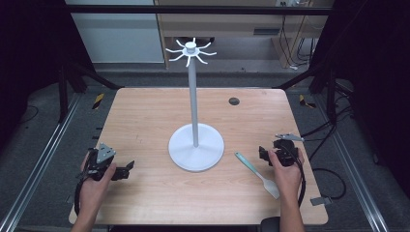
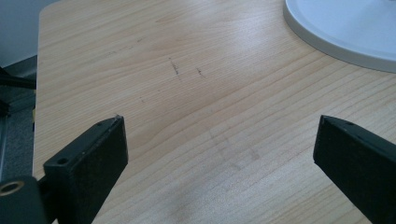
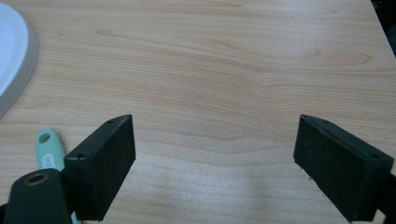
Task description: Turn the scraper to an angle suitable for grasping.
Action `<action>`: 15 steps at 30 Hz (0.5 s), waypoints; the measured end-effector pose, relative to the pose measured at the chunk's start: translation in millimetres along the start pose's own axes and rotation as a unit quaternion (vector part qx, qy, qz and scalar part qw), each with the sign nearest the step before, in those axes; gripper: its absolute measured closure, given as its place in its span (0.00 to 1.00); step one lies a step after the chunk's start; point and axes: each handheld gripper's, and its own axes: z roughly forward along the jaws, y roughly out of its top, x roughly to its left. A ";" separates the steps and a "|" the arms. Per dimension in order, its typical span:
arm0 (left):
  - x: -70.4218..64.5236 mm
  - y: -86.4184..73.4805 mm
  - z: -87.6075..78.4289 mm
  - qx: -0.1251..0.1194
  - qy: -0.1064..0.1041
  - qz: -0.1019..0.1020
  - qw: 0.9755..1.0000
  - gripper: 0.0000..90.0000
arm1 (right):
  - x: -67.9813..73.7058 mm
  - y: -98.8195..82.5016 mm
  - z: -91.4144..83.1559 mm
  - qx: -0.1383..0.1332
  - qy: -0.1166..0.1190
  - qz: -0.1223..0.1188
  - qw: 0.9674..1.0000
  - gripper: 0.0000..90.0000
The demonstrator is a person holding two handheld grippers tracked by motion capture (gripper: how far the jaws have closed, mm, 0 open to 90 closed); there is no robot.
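Note:
A white hook stand point(image 1: 194, 96) rises from its round base point(image 1: 196, 146) in the middle of the wooden table point(image 1: 145, 116); the base's rim shows in the left gripper view point(image 2: 345, 32) and the right gripper view point(image 3: 14, 70). A spatula point(image 1: 256, 169) with a mint-green handle point(image 3: 49, 151) lies flat to the right of the base. My left gripper point(image 1: 109, 164) point(image 2: 219, 158) rests open near the front left edge, with bare wood between its jaws. My right gripper point(image 1: 276, 149) point(image 3: 215, 158) stands open just right of the spatula's handle, holding nothing.
A small dark cable hole point(image 1: 234, 101) sits in the table's far right part. Several curved white hooks point(image 1: 191, 50) spread from the top of the stand. Dark frame legs and cables surround the table on the floor.

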 end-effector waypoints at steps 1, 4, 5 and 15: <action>-0.2 0.0 0.0 0.000 0.000 0.000 1.000 0.03 | 2.3 0.8 0.4 0.003 -0.004 -0.002 1.000 0.15; -0.2 0.1 0.0 -0.001 0.000 0.000 1.000 0.03 | 6.0 1.4 0.5 0.002 -0.007 -0.011 1.000 0.16; -0.2 0.0 0.1 0.000 0.001 0.001 1.000 0.03 | 9.2 2.6 -0.4 0.000 -0.004 -0.017 1.000 0.16; -1.5 -0.1 1.5 0.005 -0.002 0.006 1.000 0.03 | 33.5 10.7 -4.1 0.005 0.002 -0.073 0.997 0.34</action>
